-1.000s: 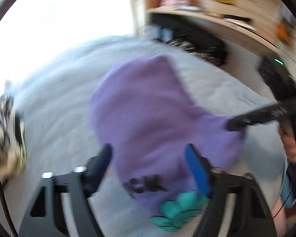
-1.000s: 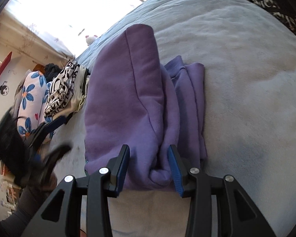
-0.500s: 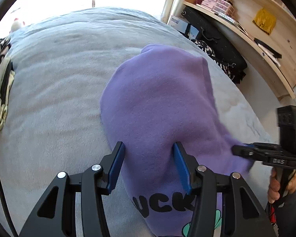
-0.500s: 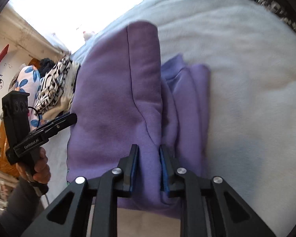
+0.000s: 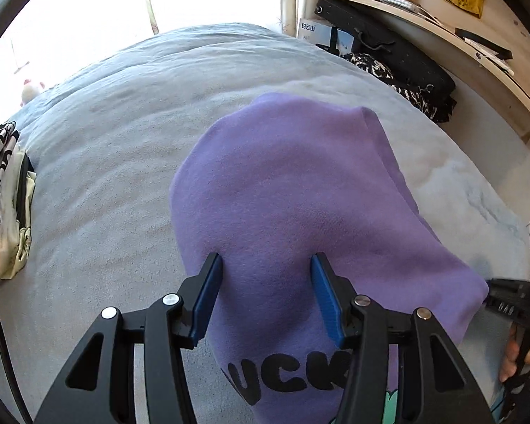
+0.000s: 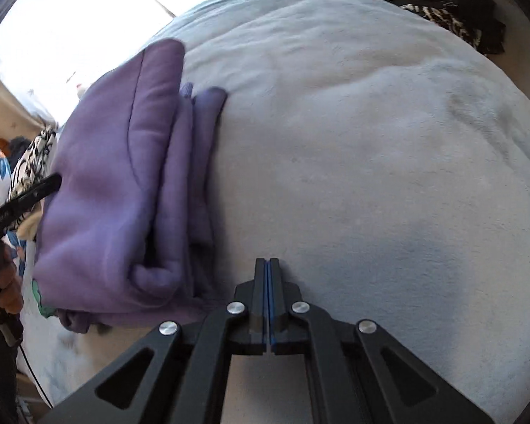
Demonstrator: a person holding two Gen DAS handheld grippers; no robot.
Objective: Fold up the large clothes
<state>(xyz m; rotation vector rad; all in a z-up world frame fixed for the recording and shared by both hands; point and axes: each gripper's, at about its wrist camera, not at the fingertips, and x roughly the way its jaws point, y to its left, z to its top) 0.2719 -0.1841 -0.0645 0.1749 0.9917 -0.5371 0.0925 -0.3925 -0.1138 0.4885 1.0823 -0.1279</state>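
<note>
Two tongs are seen: left tongs [image 5: 266, 295] spread apart over the sweatshirt [image 5: 300, 205]; right tongs [image 6: 268, 289] closed empty, sweatshirt lying leftward.

Black fingers [image 5: 208, 293], blue pads [image 5: 323, 296], silver screws, bare-skinned hand [image 6: 9, 282]

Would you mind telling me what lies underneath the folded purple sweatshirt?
The purple sweatshirt rests on the grey blanket covering the bed. Its own folded layers show at the edge; anything beneath them is hidden.

Purple sweatshirt [image 5: 300, 194] soft matt fleece; bed cover [image 6: 371, 159] fuzzy plush cloth; tool [image 5: 266, 295] matt blk plastic
</note>
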